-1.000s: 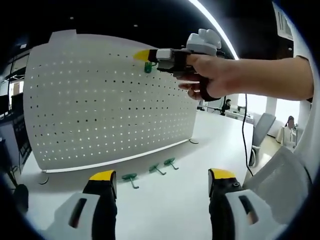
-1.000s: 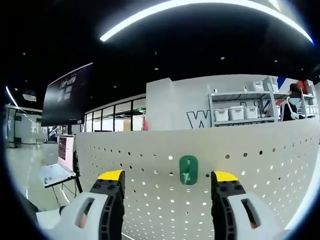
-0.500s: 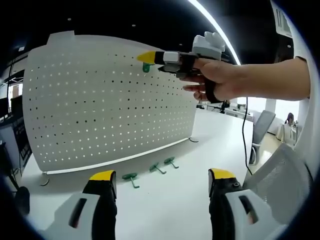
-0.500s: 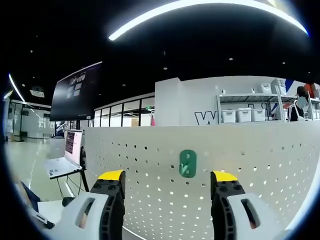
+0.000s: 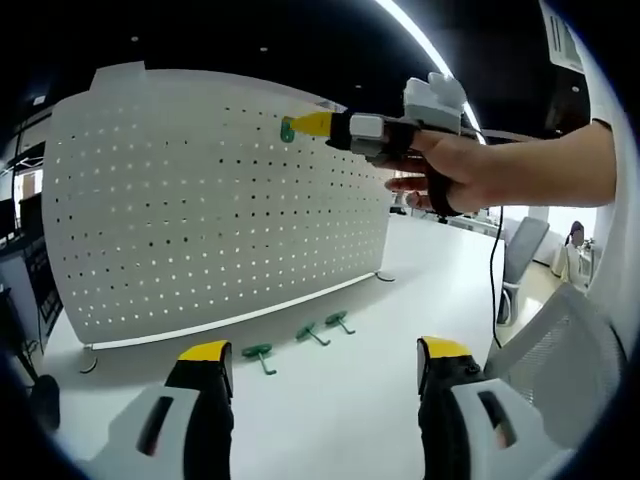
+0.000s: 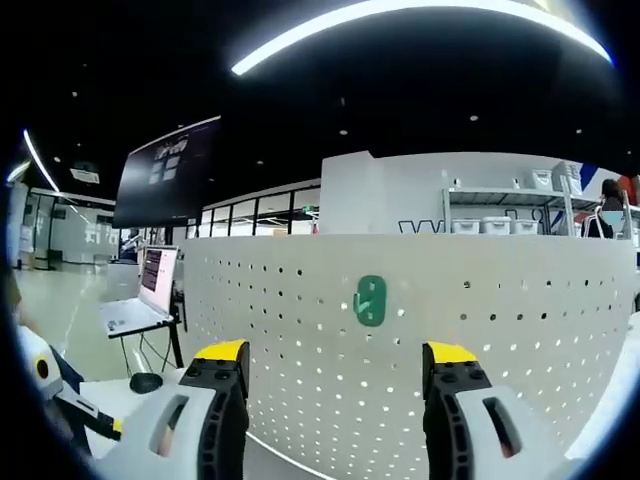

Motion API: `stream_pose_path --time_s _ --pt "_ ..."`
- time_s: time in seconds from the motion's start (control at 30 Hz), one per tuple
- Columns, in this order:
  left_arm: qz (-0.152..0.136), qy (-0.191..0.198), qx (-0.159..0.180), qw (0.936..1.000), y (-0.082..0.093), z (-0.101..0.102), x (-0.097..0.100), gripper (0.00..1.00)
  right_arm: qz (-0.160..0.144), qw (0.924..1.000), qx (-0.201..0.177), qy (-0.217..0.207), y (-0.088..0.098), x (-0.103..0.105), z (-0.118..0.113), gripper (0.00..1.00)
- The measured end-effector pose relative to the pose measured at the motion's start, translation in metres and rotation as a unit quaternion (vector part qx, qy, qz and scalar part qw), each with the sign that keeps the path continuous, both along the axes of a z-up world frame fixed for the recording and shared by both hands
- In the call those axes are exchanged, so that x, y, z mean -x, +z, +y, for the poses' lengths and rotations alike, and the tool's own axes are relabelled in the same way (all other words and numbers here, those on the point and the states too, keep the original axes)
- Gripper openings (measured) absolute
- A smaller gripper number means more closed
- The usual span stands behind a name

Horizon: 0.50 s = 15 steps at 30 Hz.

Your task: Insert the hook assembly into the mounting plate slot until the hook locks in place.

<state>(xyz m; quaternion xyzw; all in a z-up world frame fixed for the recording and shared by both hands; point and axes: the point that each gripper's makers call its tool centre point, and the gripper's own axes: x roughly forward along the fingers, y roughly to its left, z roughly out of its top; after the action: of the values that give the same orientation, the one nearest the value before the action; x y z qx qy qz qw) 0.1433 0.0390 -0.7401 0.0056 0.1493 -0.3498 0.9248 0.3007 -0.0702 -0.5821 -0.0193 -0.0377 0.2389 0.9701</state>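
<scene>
Green hook [image 6: 370,300] sits high on the white pegboard [image 5: 200,200], dead ahead between the right gripper [image 6: 338,362] spread empty fingers; left gripper [image 5: 325,362] also spread, low over the surface [image 5: 330,400].

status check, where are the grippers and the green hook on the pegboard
Right gripper open, facing the green hook seated high on the pegboard. Left gripper open, low over the table. Three spare hooks at the pegboard foot, nothing blocking.

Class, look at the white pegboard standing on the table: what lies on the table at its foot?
Three green hooks lie on the white table just in front of the pegboard. A fourth green hook hangs near the board's top edge. Whatever is behind the board is hidden.
</scene>
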Motion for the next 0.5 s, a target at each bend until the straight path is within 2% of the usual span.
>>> stream_pose_path --time_s 0.23,0.5 --pt "0.002 0.001 -0.001 1.0 -0.001 0.001 -0.001 0.77 0.011 0.9999 0.006 0.006 -0.015 0.012 -0.008 0.69" --pt "0.003 0.003 -0.001 1.0 -0.002 0.002 -0.001 0.77 0.015 0.9998 0.011 0.008 -0.024 0.024 -0.015 0.69"
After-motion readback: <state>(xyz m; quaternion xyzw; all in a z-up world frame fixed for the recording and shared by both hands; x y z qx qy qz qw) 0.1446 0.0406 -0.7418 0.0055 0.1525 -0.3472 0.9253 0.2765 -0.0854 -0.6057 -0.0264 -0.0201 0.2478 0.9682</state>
